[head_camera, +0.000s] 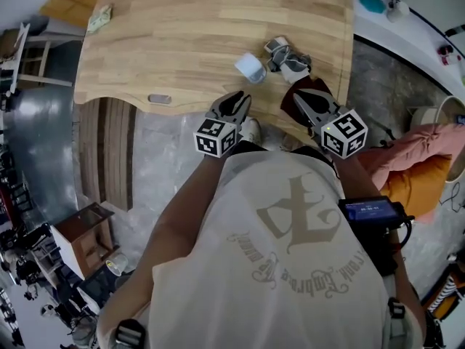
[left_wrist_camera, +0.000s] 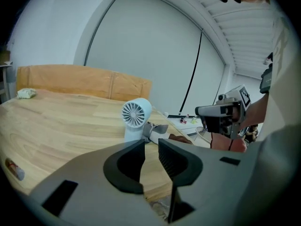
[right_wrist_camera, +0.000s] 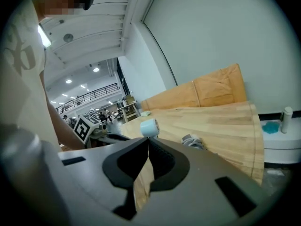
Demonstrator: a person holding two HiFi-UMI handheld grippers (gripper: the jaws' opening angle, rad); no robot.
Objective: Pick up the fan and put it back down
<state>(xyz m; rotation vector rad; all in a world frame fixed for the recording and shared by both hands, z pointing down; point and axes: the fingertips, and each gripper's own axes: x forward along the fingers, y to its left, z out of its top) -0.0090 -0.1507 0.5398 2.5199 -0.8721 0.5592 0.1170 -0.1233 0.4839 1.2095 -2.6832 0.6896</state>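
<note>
A small light-blue fan (head_camera: 251, 67) stands on the wooden table (head_camera: 182, 35) near its front right, its round grille facing the left gripper view (left_wrist_camera: 135, 114); in the right gripper view the fan (right_wrist_camera: 149, 127) shows just beyond the jaws. My left gripper (head_camera: 241, 97) hovers at the table's front edge, short of the fan, its jaws (left_wrist_camera: 151, 144) a little apart with nothing between them. My right gripper (head_camera: 298, 96) is beside it to the right, over a dark red patch, jaws (right_wrist_camera: 148, 140) closed tip to tip on nothing.
A crumpled grey cloth (head_camera: 285, 57) lies right of the fan. A pale green packet (head_camera: 99, 18) sits at the table's far left, a small grey piece (head_camera: 159, 99) at its front edge. Pink and orange fabric (head_camera: 425, 162) lies on the floor at right.
</note>
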